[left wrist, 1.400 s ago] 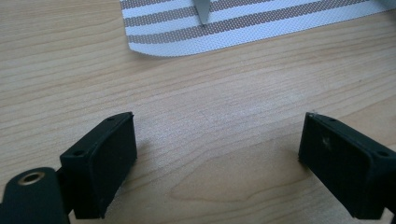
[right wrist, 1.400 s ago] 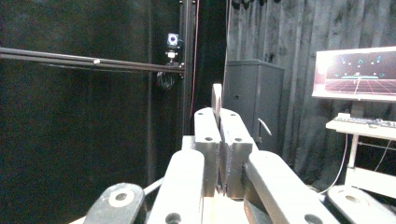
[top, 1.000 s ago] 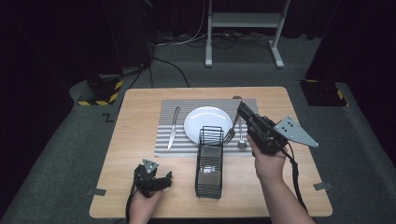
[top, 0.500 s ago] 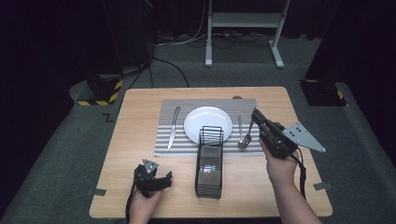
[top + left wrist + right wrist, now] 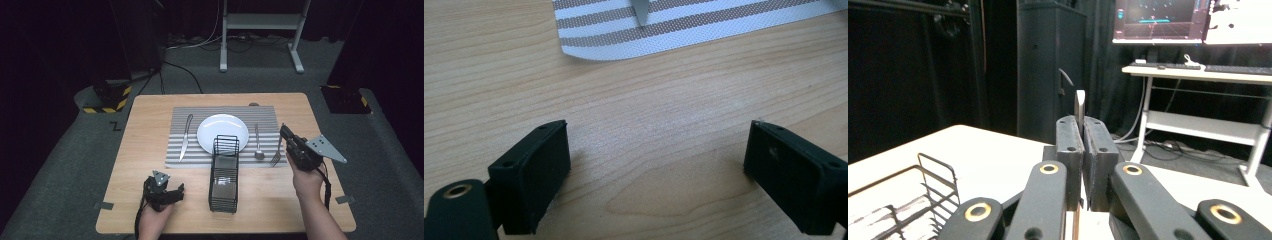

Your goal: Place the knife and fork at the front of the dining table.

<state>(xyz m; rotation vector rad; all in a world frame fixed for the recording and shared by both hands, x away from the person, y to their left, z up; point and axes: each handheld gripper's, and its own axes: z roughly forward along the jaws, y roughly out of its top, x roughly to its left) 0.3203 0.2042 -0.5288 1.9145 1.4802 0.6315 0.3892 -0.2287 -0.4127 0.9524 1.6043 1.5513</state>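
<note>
A striped placemat [image 5: 265,116] lies on the wooden table [image 5: 142,130] with a white plate [image 5: 222,131] in its middle. A knife [image 5: 185,137] lies left of the plate; a spoon [image 5: 257,142] and a fork [image 5: 276,156] lie to its right. In front of the plate stands a black wire basket [image 5: 223,175]. My right gripper [image 5: 283,130] hangs over the table's right side beside the fork, jaws shut [image 5: 1083,122]; a thin pale strip shows above their seam, and whether it is held I cannot tell. My left gripper [image 5: 170,189] rests low at the front left, open [image 5: 656,160] over bare wood near the placemat's corner [image 5: 674,30].
The basket's rim [image 5: 923,200] sits to the left in the right gripper view. Beyond the table stand a white desk frame [image 5: 260,22], a dark cabinet [image 5: 135,35] and a yellow-and-black striped block [image 5: 107,102] on the floor. Monitors [image 5: 1160,20] glow on a white desk.
My right gripper has moved from above the plate's right edge out to the right and lower, now beside the fork. The left gripper has not moved.
</note>
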